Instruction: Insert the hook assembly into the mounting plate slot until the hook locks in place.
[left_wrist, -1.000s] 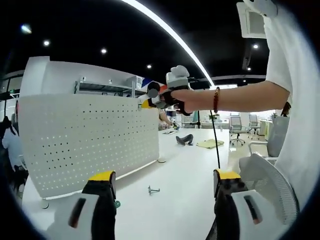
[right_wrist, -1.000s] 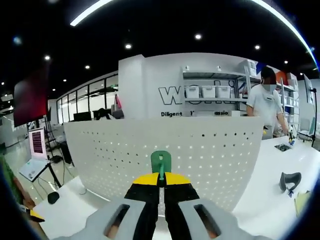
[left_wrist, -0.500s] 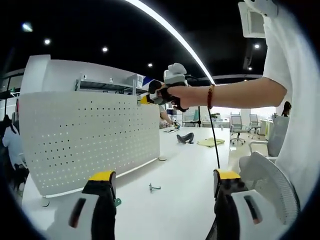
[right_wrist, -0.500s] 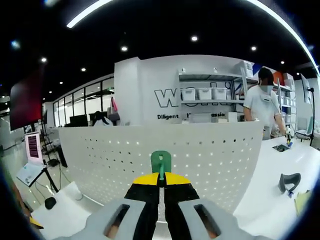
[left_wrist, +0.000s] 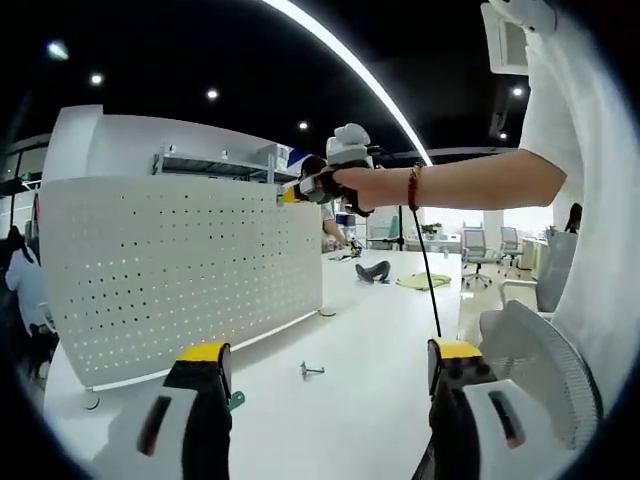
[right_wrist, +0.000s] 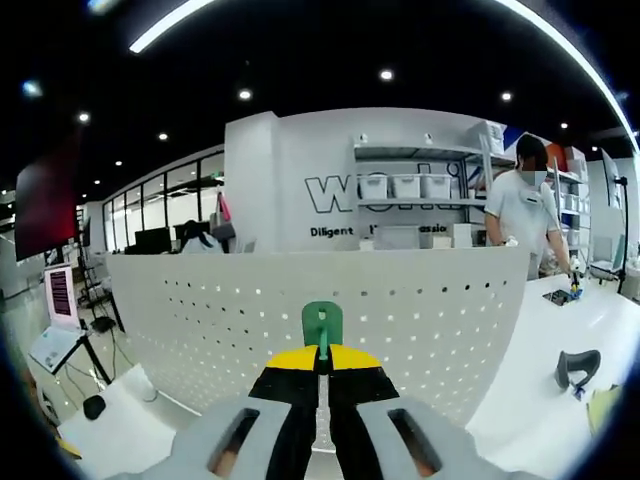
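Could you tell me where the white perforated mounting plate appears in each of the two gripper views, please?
Left gripper view: mounting plate stands left of centre on the white table.
Right gripper view: it spans the middle, behind the green hook held in the right gripper.
Shared landmark: its top edge.

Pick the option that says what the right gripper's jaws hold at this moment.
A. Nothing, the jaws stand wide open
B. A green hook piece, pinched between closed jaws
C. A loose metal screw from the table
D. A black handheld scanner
B. In the right gripper view the right gripper has its jaws closed on the green hook piece, which sticks up in front of the white perforated panel.
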